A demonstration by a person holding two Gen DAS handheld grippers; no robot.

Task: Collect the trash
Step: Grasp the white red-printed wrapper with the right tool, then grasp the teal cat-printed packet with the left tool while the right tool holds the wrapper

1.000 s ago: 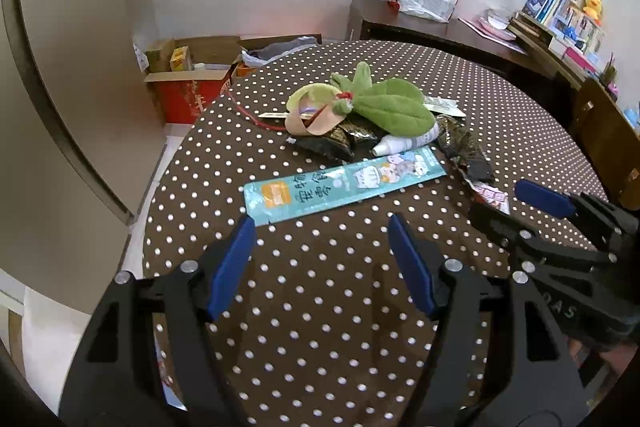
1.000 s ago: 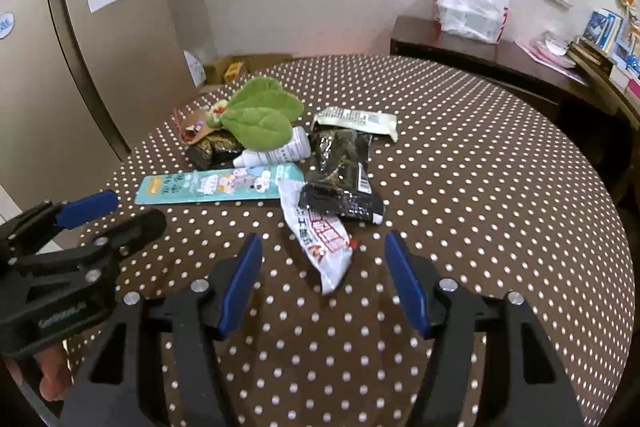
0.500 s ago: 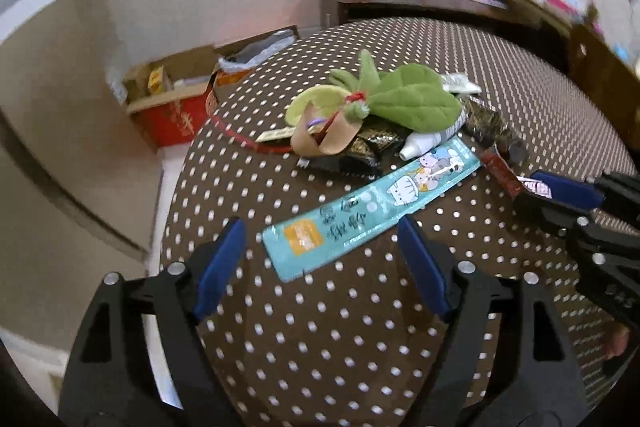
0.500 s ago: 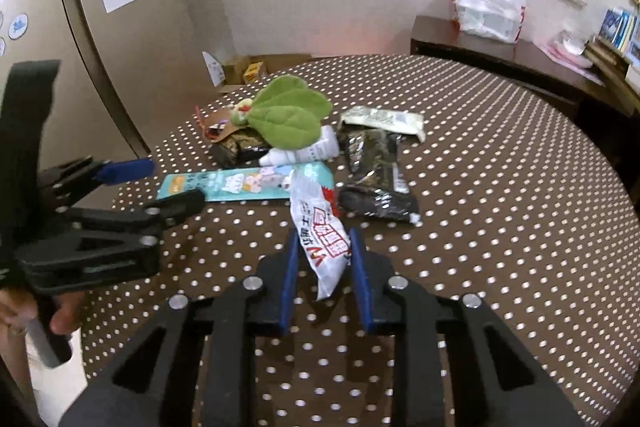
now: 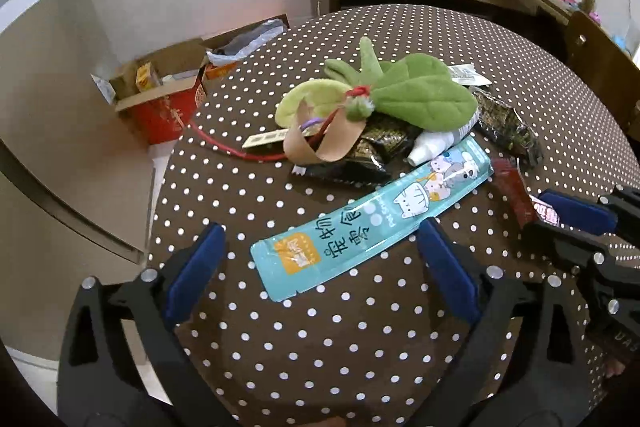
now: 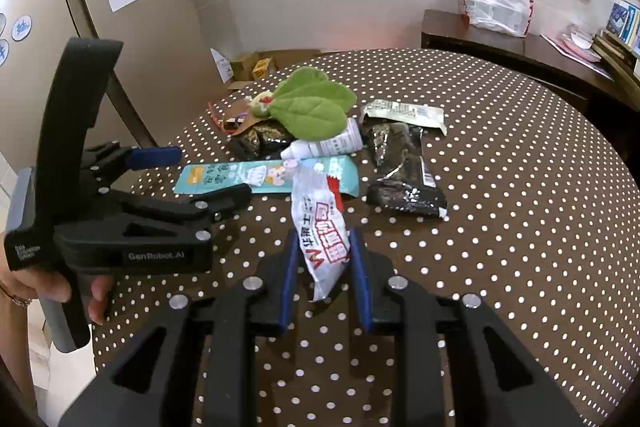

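Right tongs (image 6: 324, 263): clamped on red-and-white wrapper (image 6: 322, 227), lifted off the counter (image 6: 520, 207). Left tongs (image 5: 320, 267): jaws opening wide (nothing gripped), teal packet (image 5: 372, 223) lying flat on counter between them.

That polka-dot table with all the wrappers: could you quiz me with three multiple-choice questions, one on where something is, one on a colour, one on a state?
1. Where does the small white bottle lie?
A. partly under the green leaf plush
B. on the floor
C. inside the cardboard box

2. What colour is the long cartoon-cat wrapper?
A. yellow
B. teal
C. black

3. What is the state of the red-and-white wrapper?
A. lying untouched and flat
B. pinched between the right tongs
C. held by the left tongs

Answers: 1 A, the leaf covers the bottle's far end. 2 B, its whole face is teal. 3 B, the blue pads press both its sides; the left tongs are opening with nothing gripped.
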